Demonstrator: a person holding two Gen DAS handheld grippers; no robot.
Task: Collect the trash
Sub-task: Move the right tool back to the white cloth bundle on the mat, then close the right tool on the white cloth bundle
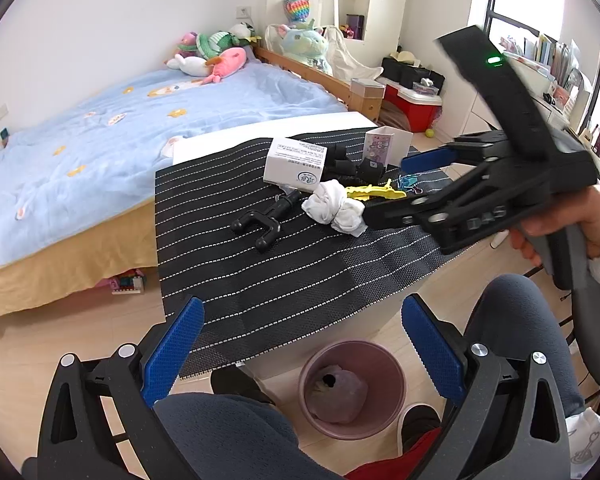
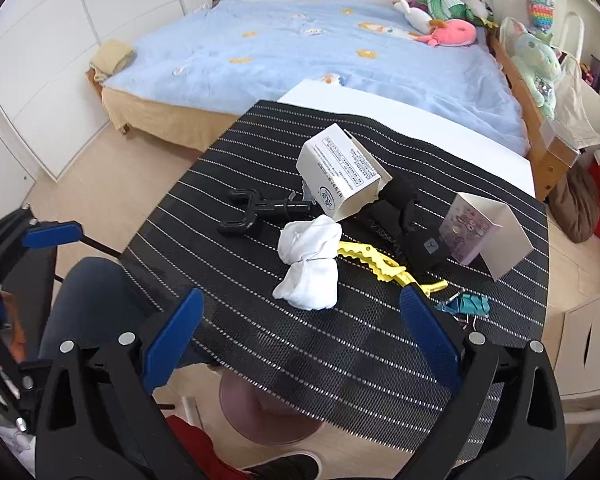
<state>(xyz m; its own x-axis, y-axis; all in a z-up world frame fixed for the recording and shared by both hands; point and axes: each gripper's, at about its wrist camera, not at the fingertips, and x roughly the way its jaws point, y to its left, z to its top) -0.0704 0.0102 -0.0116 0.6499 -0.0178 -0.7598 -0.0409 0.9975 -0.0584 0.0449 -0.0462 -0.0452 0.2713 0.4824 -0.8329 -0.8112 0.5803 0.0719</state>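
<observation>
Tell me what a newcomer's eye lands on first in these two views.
First the crumpled white tissue wad in the middle of the black striped mat, with a yellow hair clip touching its right side and a tipped white box just behind. Next the right tool, open, reaching over the mat toward the wad. Below the table edge stands a pink trash bin on the floor.
</observation>
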